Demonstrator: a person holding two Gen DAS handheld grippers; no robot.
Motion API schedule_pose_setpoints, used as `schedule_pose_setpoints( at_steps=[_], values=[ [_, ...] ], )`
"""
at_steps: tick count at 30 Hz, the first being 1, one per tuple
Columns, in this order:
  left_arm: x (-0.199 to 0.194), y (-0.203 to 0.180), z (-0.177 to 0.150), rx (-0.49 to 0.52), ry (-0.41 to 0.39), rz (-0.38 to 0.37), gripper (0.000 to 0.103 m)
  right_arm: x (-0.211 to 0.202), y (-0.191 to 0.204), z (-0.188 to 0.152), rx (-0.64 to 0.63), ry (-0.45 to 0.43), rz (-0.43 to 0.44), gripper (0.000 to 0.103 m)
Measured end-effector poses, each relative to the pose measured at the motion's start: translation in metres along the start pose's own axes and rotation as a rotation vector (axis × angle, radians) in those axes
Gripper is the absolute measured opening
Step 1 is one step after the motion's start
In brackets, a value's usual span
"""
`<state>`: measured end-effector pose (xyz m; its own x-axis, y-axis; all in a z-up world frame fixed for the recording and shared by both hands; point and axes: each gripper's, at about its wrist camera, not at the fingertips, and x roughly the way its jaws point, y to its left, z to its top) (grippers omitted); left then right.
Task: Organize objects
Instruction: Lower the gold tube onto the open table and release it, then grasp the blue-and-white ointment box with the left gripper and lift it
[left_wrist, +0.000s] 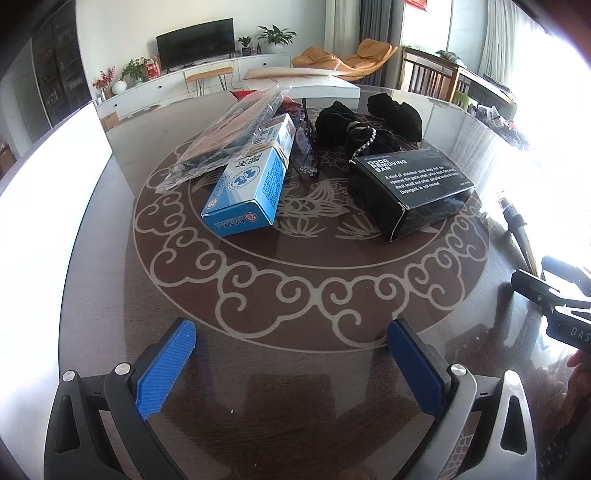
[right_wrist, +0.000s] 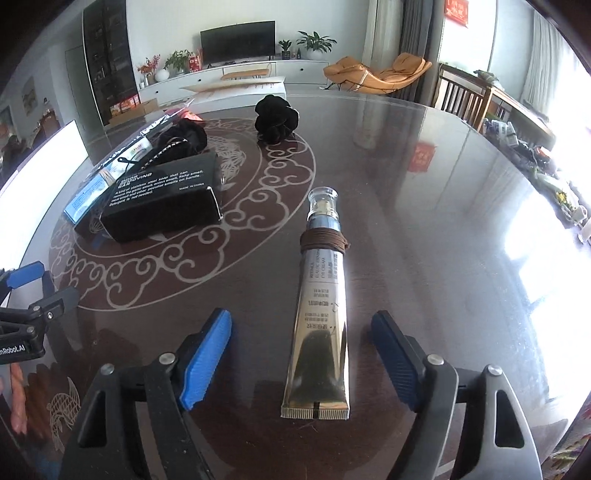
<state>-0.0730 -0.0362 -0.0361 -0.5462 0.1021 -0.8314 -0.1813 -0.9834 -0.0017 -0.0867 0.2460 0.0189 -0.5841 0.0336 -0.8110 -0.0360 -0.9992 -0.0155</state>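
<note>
A gold cream tube (right_wrist: 321, 314) with a clear cap lies on the glass table, a brown hair band (right_wrist: 325, 242) wound around its neck. My right gripper (right_wrist: 301, 319) stands open over the tube's flat end, and its blue pads (right_wrist: 205, 363) stay clear of the tube on both sides. My left gripper (left_wrist: 291, 326) is open above bare table, with nothing between its fingers. Ahead of it lie a blue box (left_wrist: 251, 181), a black box (left_wrist: 410, 188), a clear plastic bag (left_wrist: 229, 136), glasses (left_wrist: 308, 147), a black pouch (left_wrist: 347, 129) and a black scrunchie (left_wrist: 397, 114).
The round table (right_wrist: 443, 221) has a dark glossy top with a pale swirl pattern. A white panel (left_wrist: 44, 206) stands along its left side. Chairs and a cluttered sideboard lie beyond the far right edge. In the right wrist view the left gripper (right_wrist: 26, 280) shows at the left border.
</note>
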Motion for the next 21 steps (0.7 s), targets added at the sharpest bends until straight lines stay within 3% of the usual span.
schedule_pose_setpoints(
  at_steps=[3,8,12,13,14,15,18,21],
  values=[
    [0.003,0.006,0.01,0.002,0.066,-0.005,0.103,0.004,-0.001,0.0,0.005,0.019,0.009,0.098],
    [0.002,0.045,0.054,-0.148,0.046,-0.027,0.103,0.004,0.002,0.0,0.0,0.021,0.008,0.1],
    [0.031,0.05,0.091,-0.128,0.11,-0.023,0.103,0.004,0.002,-0.001,0.002,0.022,0.005,0.101],
    [0.035,0.049,0.094,-0.118,0.116,-0.019,0.091,0.004,0.002,0.0,0.002,0.022,0.005,0.101],
    [0.042,0.049,0.097,-0.109,0.118,-0.026,0.063,0.004,0.002,-0.001,0.002,0.022,0.005,0.101],
    [0.047,0.047,0.098,-0.102,0.128,-0.038,0.049,0.004,0.002,0.0,0.003,0.023,0.005,0.101],
    [0.042,0.041,0.094,-0.062,0.082,0.007,0.045,0.004,0.001,-0.001,0.005,0.024,0.006,0.102],
    [0.022,0.031,0.065,-0.059,0.086,0.037,0.045,0.004,0.001,-0.001,0.004,0.024,0.007,0.103]
  ],
)
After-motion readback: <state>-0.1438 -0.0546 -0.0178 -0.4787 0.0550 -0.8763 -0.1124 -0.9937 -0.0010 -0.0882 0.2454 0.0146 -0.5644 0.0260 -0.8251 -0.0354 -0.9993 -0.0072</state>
